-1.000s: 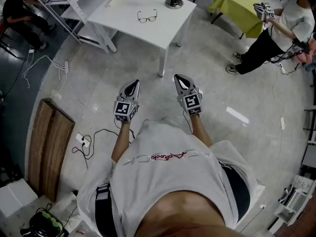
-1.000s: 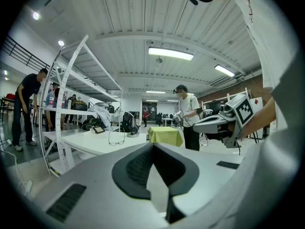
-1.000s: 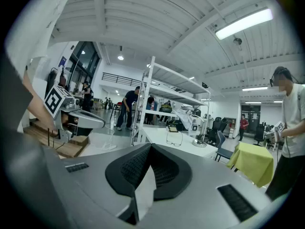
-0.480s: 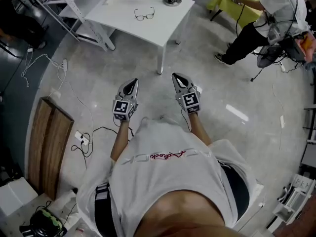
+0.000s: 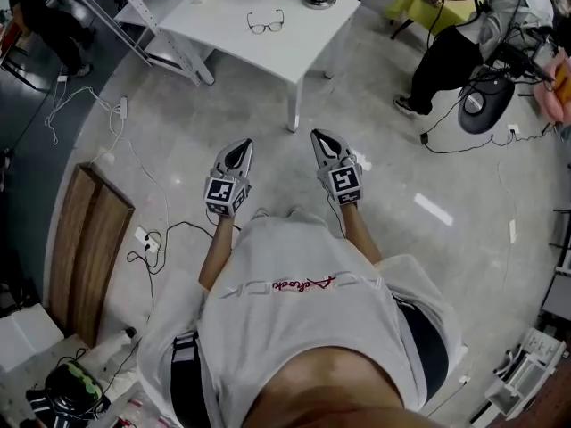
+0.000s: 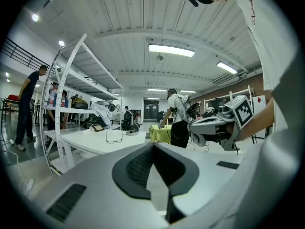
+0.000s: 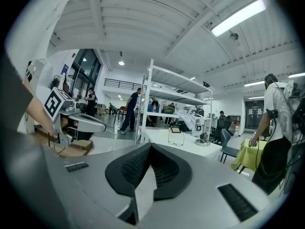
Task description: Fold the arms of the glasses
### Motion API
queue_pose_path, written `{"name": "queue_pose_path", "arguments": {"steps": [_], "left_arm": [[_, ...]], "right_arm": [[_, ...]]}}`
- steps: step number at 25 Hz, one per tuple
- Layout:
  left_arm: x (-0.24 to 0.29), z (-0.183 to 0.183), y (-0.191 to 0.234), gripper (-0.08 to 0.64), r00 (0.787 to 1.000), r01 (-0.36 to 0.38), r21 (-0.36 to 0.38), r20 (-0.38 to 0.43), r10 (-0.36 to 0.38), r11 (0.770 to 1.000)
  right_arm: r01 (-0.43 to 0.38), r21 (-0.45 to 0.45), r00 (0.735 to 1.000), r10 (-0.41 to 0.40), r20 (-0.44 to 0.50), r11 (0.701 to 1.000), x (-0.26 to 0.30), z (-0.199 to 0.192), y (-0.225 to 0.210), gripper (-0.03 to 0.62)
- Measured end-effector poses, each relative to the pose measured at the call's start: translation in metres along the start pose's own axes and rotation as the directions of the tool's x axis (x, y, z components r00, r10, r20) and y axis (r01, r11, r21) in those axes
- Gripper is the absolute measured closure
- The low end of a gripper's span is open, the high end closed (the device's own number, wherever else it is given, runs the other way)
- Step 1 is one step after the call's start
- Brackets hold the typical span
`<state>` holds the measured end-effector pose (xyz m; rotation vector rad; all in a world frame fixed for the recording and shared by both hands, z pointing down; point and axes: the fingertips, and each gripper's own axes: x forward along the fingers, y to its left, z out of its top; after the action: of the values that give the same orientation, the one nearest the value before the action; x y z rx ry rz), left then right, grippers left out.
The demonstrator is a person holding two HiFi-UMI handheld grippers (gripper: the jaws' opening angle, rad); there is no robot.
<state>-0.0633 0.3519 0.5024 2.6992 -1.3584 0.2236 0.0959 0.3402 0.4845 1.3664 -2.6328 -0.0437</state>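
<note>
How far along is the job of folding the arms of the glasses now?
Done: nothing yet. The glasses lie on the white table with both arms spread open. In hand: nothing. The left gripper and the right gripper are both shut and empty, held over the floor, short of the table. Left: everything. Go to the table, take the glasses and fold both arms.
</note>
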Motion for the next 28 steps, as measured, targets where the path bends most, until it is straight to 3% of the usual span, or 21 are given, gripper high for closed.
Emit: {"name": "queue_pose_path", "arguments": {"steps": [11,28], "left_arm": [[0.018,-0.008,-0.018,0.538,1.000,0.001,0.001,-0.017,-0.001,1.000],[0.067,-0.005,0.023,0.538,1.000,0.009,-0.011,-0.019,-0.009,1.000]], "right_arm": [[-0.030,0.022,0.999,0.030,-0.016,0.999,-0.006,-0.020,-0.014,0.598],[-0.050,0.025,0.999,0.050,-0.018,0.998,0.049,-0.023,-0.037,0.598]]}}
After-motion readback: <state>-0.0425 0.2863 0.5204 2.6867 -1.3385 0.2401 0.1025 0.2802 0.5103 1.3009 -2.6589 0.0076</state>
